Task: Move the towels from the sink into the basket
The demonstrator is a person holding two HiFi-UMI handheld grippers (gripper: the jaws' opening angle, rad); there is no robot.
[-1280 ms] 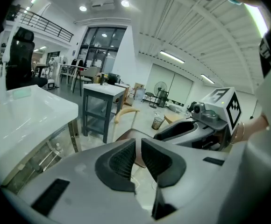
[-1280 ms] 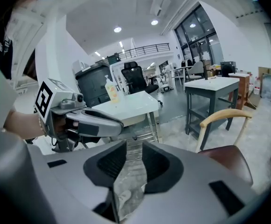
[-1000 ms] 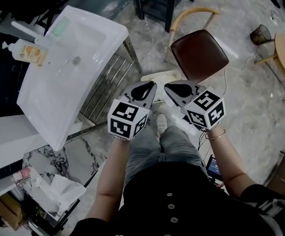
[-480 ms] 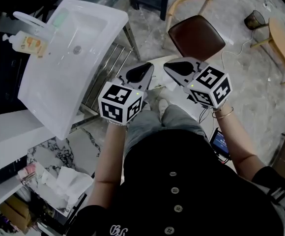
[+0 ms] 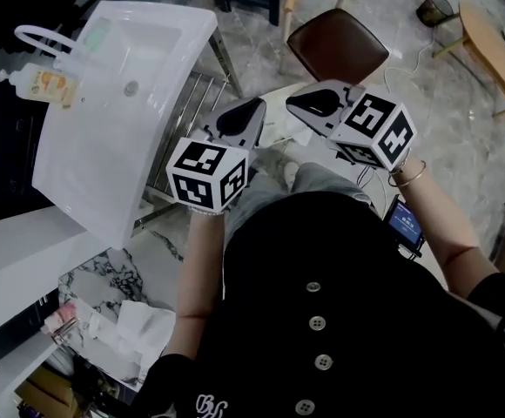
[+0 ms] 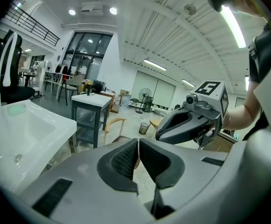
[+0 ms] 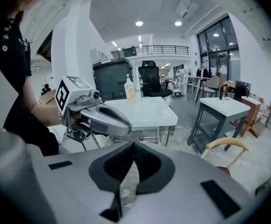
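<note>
- Grey two-jaw left gripper (image 6: 138, 144): clenched, nothing between its ridged pads.
- Grey right gripper (image 7: 131, 148): clenched, likewise empty.
- White rectangular ceramic sink (image 5: 96, 155) lies left of both; white crumpled cloth (image 5: 144, 327) sits below its near corner.

Standing on the grey marbled floor: a chair (image 5: 338, 46) with a brown seat and a curved wooden back. Standing right of the chair: a dark wire bin (image 5: 435, 9), and just past it a light wooden table (image 5: 496, 50). Lying below and right of the chair: a small device (image 5: 407, 225) showing a lit blue screen. Standing far left of the chair: a pump bottle (image 5: 43, 85) wearing an orange label.
</note>
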